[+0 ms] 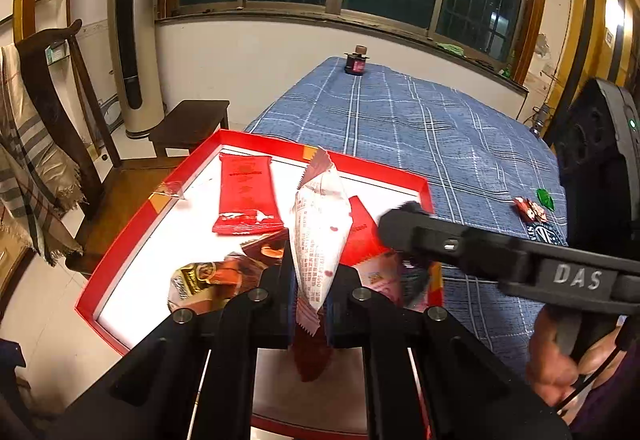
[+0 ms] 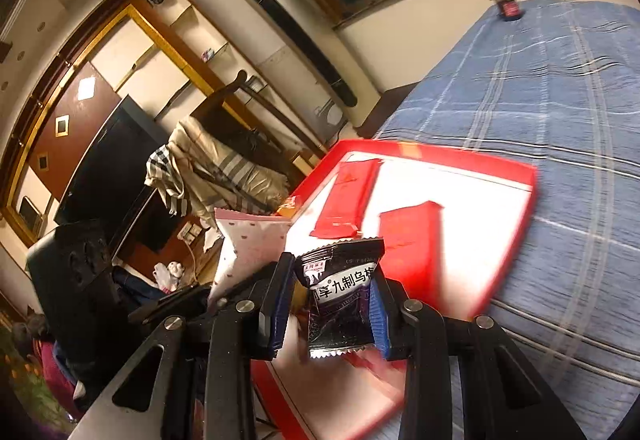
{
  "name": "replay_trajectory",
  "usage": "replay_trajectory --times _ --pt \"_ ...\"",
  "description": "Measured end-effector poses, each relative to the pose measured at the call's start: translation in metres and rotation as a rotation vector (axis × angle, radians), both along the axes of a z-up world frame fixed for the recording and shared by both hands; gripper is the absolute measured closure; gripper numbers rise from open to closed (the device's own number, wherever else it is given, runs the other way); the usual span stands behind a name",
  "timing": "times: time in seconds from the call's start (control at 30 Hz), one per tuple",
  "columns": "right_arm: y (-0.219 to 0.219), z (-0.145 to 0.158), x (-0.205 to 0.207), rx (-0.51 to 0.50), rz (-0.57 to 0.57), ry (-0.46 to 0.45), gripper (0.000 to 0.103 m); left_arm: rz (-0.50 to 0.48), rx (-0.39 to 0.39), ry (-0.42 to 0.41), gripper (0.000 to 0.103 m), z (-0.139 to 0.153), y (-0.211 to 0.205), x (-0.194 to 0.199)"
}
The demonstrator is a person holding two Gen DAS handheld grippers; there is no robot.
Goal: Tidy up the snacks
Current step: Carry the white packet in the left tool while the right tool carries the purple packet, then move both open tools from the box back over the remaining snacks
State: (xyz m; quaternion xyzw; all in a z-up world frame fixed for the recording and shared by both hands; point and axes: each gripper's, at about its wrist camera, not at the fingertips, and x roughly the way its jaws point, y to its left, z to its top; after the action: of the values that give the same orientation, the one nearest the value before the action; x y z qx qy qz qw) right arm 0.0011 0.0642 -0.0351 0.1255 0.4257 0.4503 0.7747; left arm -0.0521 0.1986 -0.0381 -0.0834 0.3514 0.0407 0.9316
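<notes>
- Here, the white printed packet (image 1: 318, 232) stands pinched between the jaws of my left gripper (image 1: 311, 310), its long axis running from 6 to 12 o'clock, sawtooth end upward.
- My right gripper (image 2: 334, 314) is clenched on a black plum packet (image 2: 342, 298), label upright, long axis likewise toward 12.
- The red-rimmed box (image 1: 132, 224) lies directly ahead of both grippers, at 12 o'clock and below them; the left one appears nearer its middle.
- Inside, two red packets (image 1: 246, 195) lie flat at 11 to 1 o'clock, and brown sweets (image 1: 208, 278) crowd the near rim at 9.
- Open white floor remains at 10 o'clock; I judge that the freest spot for release.
- Beyond the far rim, the blue checked cloth (image 1: 420, 127) holds two stray sweets (image 1: 532, 207) at 3 o'clock.
</notes>
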Motion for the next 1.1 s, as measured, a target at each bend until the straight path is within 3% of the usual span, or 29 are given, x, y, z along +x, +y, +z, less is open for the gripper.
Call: replay_trajectory --times 0.3,0.37,0.4,0.43,0.47,0.6,0.8,1.1 --pt "0.030 -0.001 0.016 -0.015 -0.050 0.008 0.063 0.022 -0.001 0.054 0.094 -0.008 0.019 0.012" --pt "0.026 0.001 0.018 -0.003 -0.068 0.012 0.056 0.039 -0.010 0.064 0.085 -0.008 0.023 0.012" --pt "0.022 0.002 0.017 0.002 -0.074 0.011 0.048 0.049 -0.016 0.065 0.073 -0.008 0.025 0.012" --pt "0.020 0.003 0.017 0.008 -0.079 0.008 0.047 0.055 -0.019 0.064 0.058 -0.009 0.026 0.011" --pt "0.015 0.004 0.016 0.013 -0.087 0.003 0.047 0.064 -0.018 0.062 0.052 -0.008 0.027 0.009" --pt "-0.005 0.002 0.015 0.009 -0.122 -0.004 0.047 0.074 -0.004 0.043 0.049 -0.002 0.022 0.003" --pt "-0.059 -0.006 0.007 -0.040 -0.206 -0.030 0.047 0.012 0.006 0.034 0.039 0.003 -0.005 0.000" --pt "-0.186 -0.010 -0.008 -0.130 -0.418 -0.050 0.047 -0.117 0.036 0.056 0.038 0.007 -0.057 0.008"
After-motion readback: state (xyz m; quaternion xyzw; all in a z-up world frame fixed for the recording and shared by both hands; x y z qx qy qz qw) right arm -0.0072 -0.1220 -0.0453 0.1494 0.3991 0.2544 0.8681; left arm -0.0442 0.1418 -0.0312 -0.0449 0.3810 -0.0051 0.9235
